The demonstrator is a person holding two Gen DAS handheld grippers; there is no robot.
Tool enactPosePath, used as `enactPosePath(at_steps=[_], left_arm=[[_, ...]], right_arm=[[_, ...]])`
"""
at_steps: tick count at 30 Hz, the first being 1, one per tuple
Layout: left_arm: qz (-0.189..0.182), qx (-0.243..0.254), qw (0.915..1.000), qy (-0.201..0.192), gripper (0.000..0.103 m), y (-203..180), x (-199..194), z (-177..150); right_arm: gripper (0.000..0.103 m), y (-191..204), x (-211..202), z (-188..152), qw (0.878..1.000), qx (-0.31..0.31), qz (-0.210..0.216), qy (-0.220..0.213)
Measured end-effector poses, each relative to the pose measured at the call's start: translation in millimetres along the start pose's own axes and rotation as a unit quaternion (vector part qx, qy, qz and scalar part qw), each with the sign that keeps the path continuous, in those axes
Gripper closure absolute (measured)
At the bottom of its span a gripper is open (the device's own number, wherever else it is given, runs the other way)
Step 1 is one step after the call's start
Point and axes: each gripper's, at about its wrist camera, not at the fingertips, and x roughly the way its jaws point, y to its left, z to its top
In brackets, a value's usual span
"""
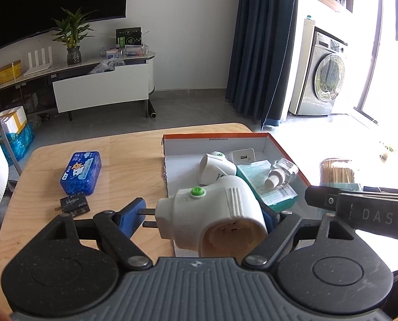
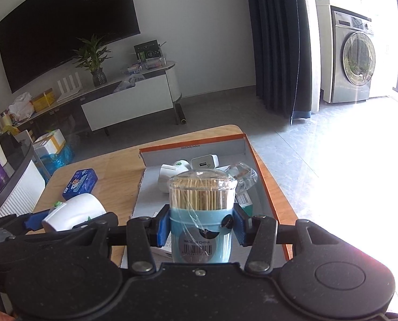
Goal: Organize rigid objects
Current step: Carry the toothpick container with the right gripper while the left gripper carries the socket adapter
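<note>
My left gripper [image 1: 204,214] is shut on a white plug-in device with a green button [image 1: 212,214], held over the near left edge of the orange-rimmed cardboard box [image 1: 215,135]. My right gripper [image 2: 201,224] is shut on a blue toothpick jar [image 2: 201,214] above the box's [image 2: 263,171] near part. The box holds a second white plug-in device [image 1: 215,169], a white USB charger [image 1: 243,156], a teal carton [image 1: 268,184] and a clear bottle [image 1: 282,172]. A blue tin [image 1: 81,172] and a small black part [image 1: 74,203] lie on the wooden table [image 1: 126,160] at the left.
The right gripper's body [image 1: 359,208] reaches into the left wrist view beside the box. Beyond the table is grey floor, a TV cabinet [image 1: 100,85] with a plant, a dark curtain [image 1: 260,45] and a washing machine [image 1: 322,77].
</note>
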Motion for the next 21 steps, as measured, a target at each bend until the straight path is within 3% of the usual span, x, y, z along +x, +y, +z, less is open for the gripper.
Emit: enactPosePath(at_steps=[21], left_arm=[[-0.016,0.006,0.9998,0.014,0.017,-14.4,30.8,17.1]], right_arm=[[0.046,-14.1,25.2,30.0,1.000,-0.012,-0.005,0.003]])
